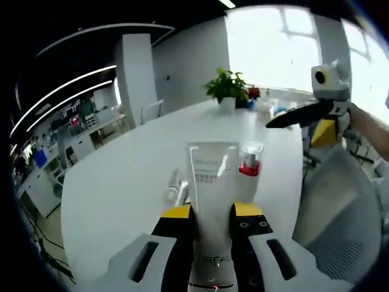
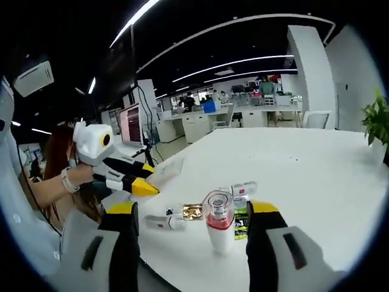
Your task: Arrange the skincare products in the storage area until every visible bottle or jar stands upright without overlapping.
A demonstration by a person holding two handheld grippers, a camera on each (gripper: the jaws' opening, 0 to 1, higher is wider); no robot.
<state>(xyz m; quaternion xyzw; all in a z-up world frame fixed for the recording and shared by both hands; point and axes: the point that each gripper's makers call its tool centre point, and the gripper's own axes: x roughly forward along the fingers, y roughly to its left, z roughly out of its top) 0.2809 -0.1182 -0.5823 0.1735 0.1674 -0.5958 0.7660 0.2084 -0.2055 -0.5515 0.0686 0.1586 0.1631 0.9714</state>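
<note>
My left gripper (image 1: 213,211) is shut on a white L'Oreal tube (image 1: 209,173), holding it above the white table (image 1: 121,182). The same gripper (image 2: 146,178) comes in from the left of the right gripper view, with the tube's flat end (image 2: 167,166) sticking out past its jaws. A white bottle with a red band and clear cap (image 2: 219,230) stands upright near the table's edge, between the wide-apart jaws of my open right gripper (image 2: 194,208). That bottle (image 1: 250,165) stands just right of the tube in the left gripper view. My right gripper (image 1: 276,121) hovers further right.
A small clear bottle (image 1: 173,186) lies on its side left of the tube. Near the red-banded bottle lie a small white tube (image 2: 161,222), a gold item (image 2: 193,211), a green packet (image 2: 241,222) and a small bottle (image 2: 244,187). A potted plant (image 1: 228,87) stands far back.
</note>
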